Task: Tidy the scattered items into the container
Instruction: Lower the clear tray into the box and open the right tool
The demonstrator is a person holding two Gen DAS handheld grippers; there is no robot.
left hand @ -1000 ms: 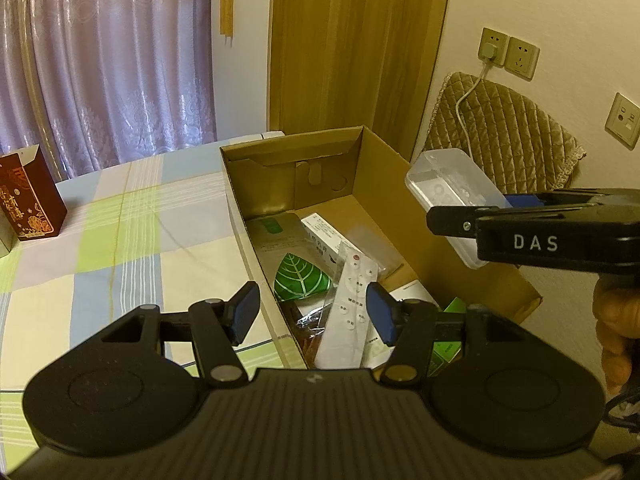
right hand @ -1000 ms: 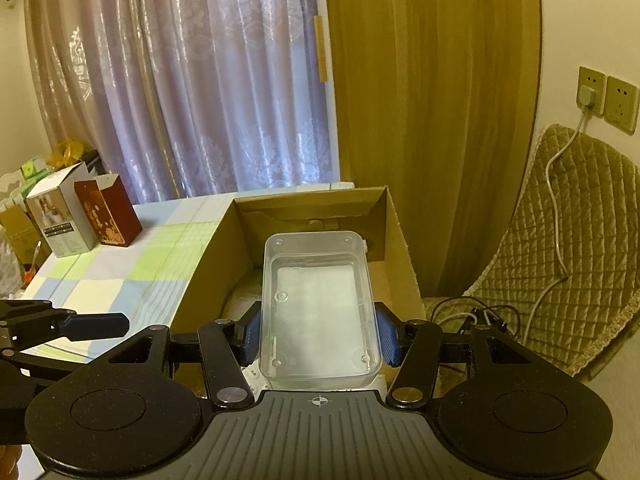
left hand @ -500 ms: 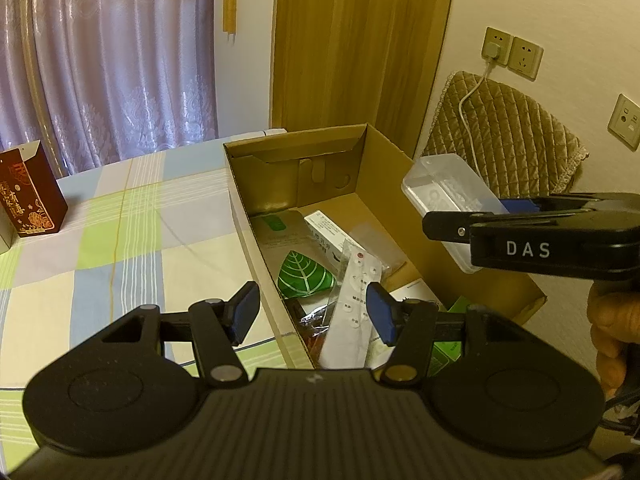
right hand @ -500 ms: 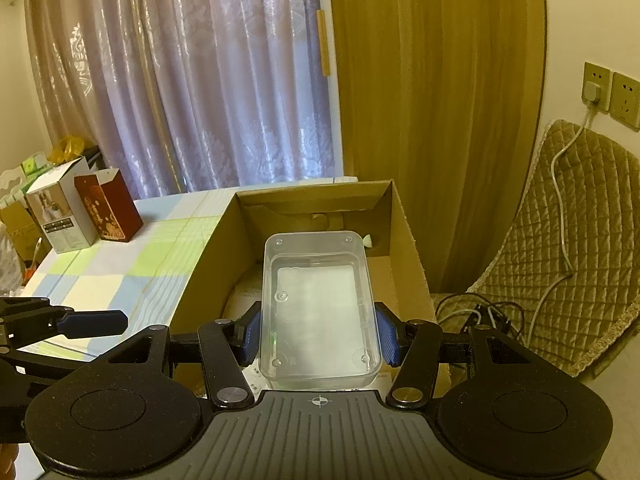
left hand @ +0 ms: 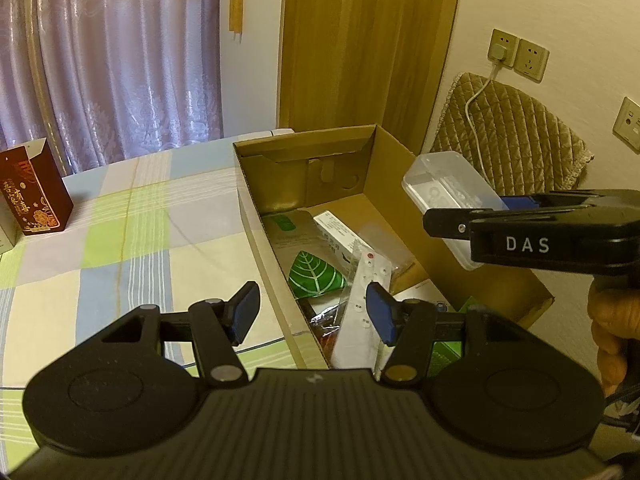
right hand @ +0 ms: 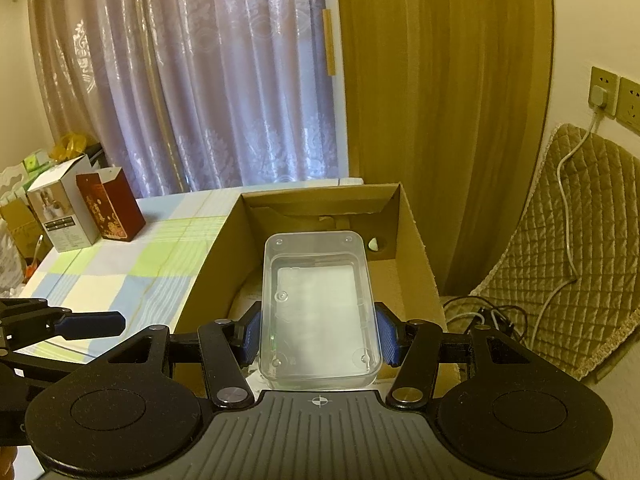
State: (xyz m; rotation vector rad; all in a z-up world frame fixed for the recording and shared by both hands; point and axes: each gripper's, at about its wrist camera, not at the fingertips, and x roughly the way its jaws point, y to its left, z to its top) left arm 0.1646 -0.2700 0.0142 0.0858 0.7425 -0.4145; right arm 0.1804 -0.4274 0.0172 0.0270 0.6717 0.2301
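Two hand-held grippers: right (right hand: 319, 338) level, clamping clear tub (right hand: 318, 304) over cardboard box (right hand: 412, 240); left (left hand: 312, 312) wide, empty.

The supporting surface is a table covered by a checked cloth (left hand: 132, 240) in pale green, blue, cream and grey squares. An open brown cardboard box (left hand: 256, 216) rests directly on the cloth at its right side. A dark red upright carton with gold print (left hand: 34, 192) stands near the far left edge, touching a white carton (right hand: 60, 208) beside it.
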